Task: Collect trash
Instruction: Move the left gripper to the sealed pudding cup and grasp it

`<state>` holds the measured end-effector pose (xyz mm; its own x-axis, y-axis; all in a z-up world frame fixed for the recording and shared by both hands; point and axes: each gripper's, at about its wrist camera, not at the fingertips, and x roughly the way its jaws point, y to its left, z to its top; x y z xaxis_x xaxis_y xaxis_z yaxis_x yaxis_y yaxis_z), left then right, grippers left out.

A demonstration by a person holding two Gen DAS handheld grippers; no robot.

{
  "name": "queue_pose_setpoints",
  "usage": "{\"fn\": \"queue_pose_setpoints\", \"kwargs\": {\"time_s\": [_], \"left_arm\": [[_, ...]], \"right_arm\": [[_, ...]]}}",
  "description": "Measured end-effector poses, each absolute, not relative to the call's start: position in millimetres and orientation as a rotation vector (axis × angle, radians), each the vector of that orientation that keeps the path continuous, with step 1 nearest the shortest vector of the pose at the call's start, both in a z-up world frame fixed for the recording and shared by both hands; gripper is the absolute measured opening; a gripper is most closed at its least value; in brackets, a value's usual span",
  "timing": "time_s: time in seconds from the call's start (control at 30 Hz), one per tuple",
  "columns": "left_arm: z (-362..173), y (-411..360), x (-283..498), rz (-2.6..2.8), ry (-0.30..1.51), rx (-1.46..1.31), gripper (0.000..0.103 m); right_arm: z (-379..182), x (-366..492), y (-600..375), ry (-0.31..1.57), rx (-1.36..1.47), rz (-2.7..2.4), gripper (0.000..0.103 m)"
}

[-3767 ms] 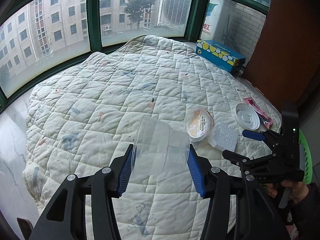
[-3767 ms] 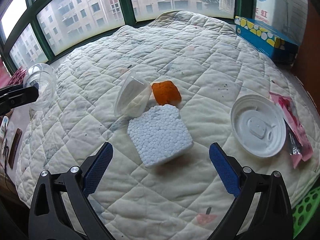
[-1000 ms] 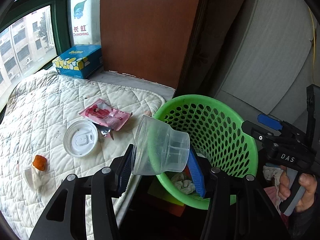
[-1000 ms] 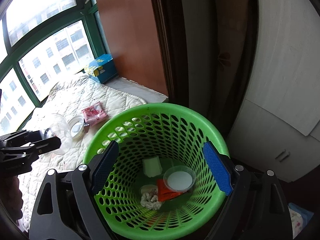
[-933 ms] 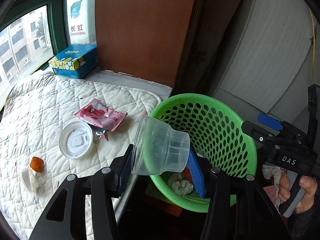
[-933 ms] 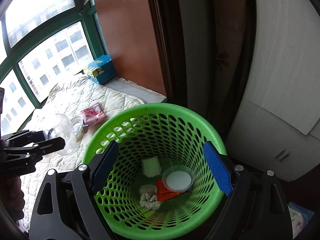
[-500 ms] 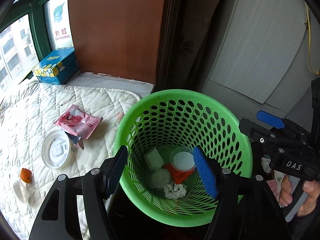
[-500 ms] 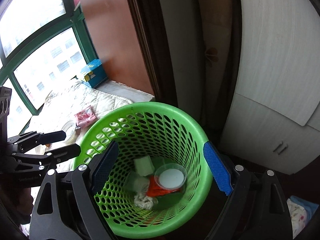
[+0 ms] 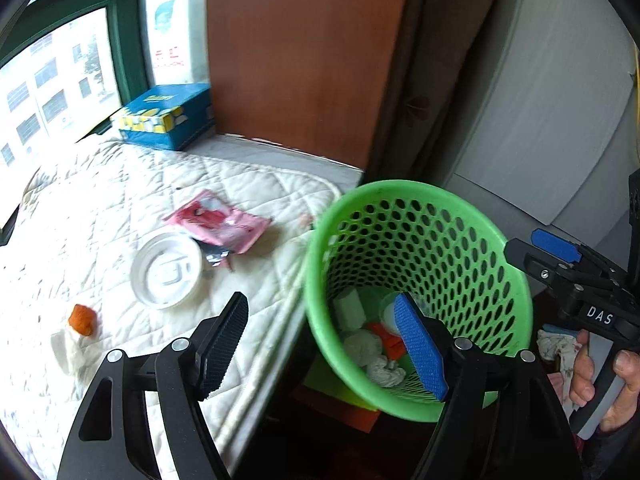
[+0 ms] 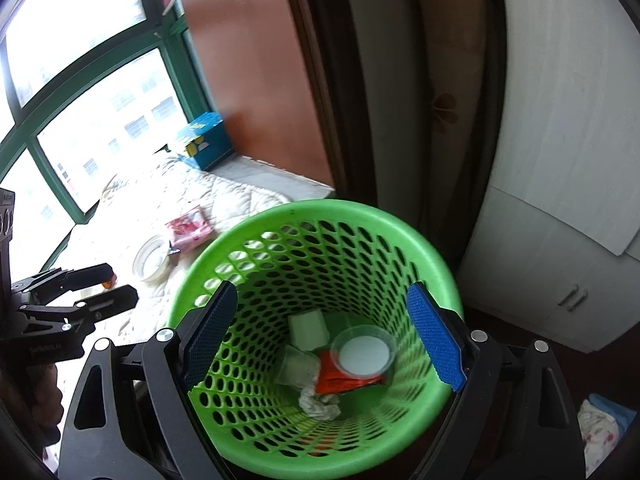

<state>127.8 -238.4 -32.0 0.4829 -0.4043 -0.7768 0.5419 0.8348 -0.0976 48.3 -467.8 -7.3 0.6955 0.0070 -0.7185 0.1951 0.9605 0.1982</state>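
A green perforated trash basket [image 9: 460, 216] [image 10: 400, 236] stands on the floor beside the bed. Inside lie a clear plastic cup [image 10: 364, 350], crumpled white paper [image 10: 320, 402], an orange-red wrapper [image 10: 336, 378] and pale pieces. My left gripper [image 9: 324, 342] is open and empty over the gap between bed edge and basket. My right gripper [image 10: 324, 332] is open and empty above the basket. On the quilt lie a white lid [image 9: 166, 270], a pink wrapper [image 9: 218, 222], an orange bit [image 9: 82, 319] and a clear container [image 9: 68, 350].
A blue tissue box [image 9: 164, 116] sits at the bed's far corner by the window. A brown wooden panel [image 9: 304, 52] and a grey cabinet [image 10: 560, 160] stand behind the basket. Cloth [image 10: 600, 428] lies on the floor at the right.
My left gripper carried the clear cup from the bed to the basket, opened and let it go into the basket. It has since swung back left toward the bed. The right gripper stayed open.
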Motion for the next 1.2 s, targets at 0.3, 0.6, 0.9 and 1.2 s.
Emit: {"fn": "queue_pose_setpoints", "kwargs": {"time_s": [0.3,0.6,0.9,1.2], "left_arm": [[-34.9,-161.1,143.3,-0.443,0.890,0.109,0.073],[-48.4,-71.6,170.7,-0.289,0.900,0.049,0.079],[-80.0,-1.1,199.8,-0.255,0.936,0.003,0.085],[-117.1,24.6,228.4,-0.328,0.985,-0.017,0.087]], "right_arm": [[-7.0,62.2,-440.8,0.812,0.249,-0.047,0.086],[-7.6,76.4,-410.4,0.829,0.234,0.011,0.086],[-7.4,95.4,-374.8,0.848,0.207,0.063,0.086],[-12.4,117.8,-338.5,0.880,0.174,0.110,0.086]]}}
